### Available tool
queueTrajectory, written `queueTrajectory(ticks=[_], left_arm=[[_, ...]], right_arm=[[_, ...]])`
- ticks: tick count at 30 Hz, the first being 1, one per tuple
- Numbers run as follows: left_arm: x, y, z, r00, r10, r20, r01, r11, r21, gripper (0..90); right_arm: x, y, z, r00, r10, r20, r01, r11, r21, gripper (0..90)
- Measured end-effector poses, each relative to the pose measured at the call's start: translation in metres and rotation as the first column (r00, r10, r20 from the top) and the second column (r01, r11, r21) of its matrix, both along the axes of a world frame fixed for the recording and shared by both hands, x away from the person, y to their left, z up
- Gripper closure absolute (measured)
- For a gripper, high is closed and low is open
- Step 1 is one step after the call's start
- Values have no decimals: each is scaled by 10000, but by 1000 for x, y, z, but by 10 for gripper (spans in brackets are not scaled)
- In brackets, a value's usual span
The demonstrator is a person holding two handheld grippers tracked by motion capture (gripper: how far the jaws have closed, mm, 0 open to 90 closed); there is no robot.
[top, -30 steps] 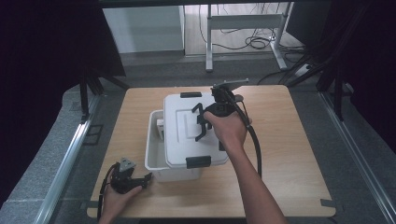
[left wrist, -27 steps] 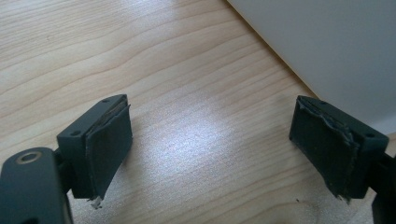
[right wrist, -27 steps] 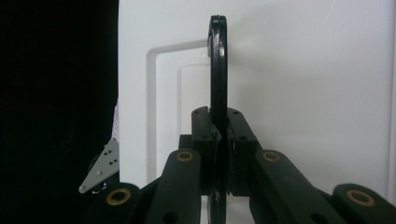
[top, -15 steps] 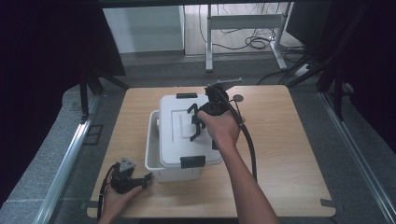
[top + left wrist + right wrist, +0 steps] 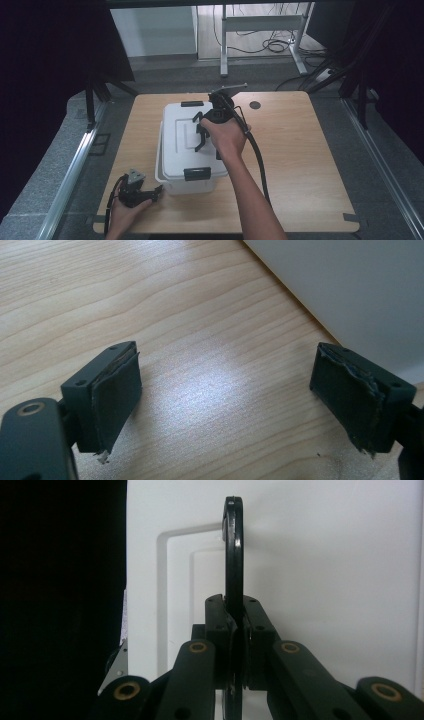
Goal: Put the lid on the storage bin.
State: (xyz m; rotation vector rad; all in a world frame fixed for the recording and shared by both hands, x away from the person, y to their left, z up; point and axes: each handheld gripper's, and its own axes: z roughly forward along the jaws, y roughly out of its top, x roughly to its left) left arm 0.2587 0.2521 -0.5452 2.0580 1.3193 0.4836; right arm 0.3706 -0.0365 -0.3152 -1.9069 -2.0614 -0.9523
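From the high view, a white lidded box (image 5: pixel 187 150) sits on the wooden worktop (image 5: pixel 300 150), a little left of centre, its long side running near to far. It has a black latch (image 5: pixel 197 173) at the near end and another at the far end. The right gripper (image 5: pixel 207 127) reaches over the lid and has hold of the black carry handle (image 5: pixel 200 134), which stands raised off the lid. That grip suggests the handle is meant to lift or steady the box. The left gripper (image 5: pixel 150 192) rests low on the near left of the worktop, just beside the box's near left corner, probably parked out of the way.

In the left gripper view, the two padded fingers (image 5: pixel 112 390) stand wide apart with nothing between them, over bare wood grain. The box's pale grey-white wall (image 5: pixel 360 295) crosses the upper right, close to the right finger; whether they touch I cannot tell.

In the right gripper view, the fingers (image 5: pixel 217 630) are pressed tight on the thin black handle (image 5: pixel 233 555), seen edge-on and upright. Behind it lies the smooth white lid (image 5: pixel 325 570) with a moulded rectangular recess where the handle would fold down.
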Motion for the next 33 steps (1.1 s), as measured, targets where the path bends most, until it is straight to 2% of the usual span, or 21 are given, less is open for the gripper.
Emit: queueTrajectory(ticks=[14,27,33], left_arm=[[0,0,0,10000,-17,-19,17,10000,6,130],[0,0,0,10000,2,1,-2,10000,2,130],[0,0,0,10000,-8,-5,8,10000,5,130]], right_arm=[[6,12,-11,9985,-347,-419,344,9994,-89,847],[14,30,-26,9973,-245,-693,231,9995,-205,847],[20,32,-36,9957,-339,-865,324,9993,-197,847]])
